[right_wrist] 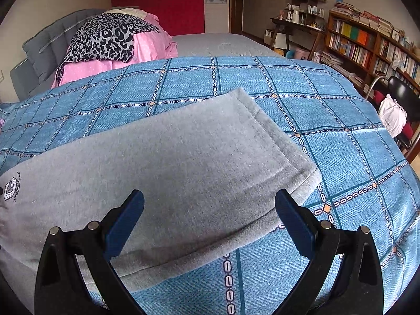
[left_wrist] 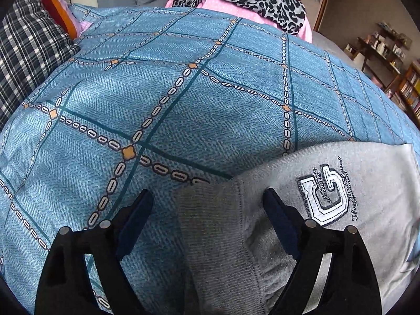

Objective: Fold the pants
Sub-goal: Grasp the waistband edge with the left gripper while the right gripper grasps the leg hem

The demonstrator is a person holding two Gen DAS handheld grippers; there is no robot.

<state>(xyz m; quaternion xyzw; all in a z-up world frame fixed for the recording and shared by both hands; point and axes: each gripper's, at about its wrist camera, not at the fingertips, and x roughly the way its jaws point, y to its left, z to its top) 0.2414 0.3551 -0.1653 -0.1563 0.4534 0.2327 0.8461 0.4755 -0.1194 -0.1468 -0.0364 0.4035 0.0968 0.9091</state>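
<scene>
Scene: A pair of light grey fleece sweatpants lay flat on a bed covered by a blue quilt printed with chain-link checks, apparently already laid leg over leg.
Left hand-held gripper: Its jaws stood wide apart and held nothing; the darker ribbed grey waistband sat between the blue-padded fingers.
Right hand-held gripper: It too was spread wide and empty, poised over the leg near the stitched hem, which pointed toward the far right of the bed.
Step in hand: By the look of it, both grippers were lined up for a grasp ahead of a lengthwise fold, one at each end of the garment.
Next move: It would likely call for both to settle onto the fabric, close through all layers, then bring hem toward waistband without dragging the quilt along.
Left view only: The white embroidered letter patch with script lettering was close and clear by the waistband; a dark plaid cushion lay at the bed's edge.
Right view only: The full leg and hem appeared, plus a wooden bookshelf crammed with books and a leopard-print cloth over pink bedding.
</scene>
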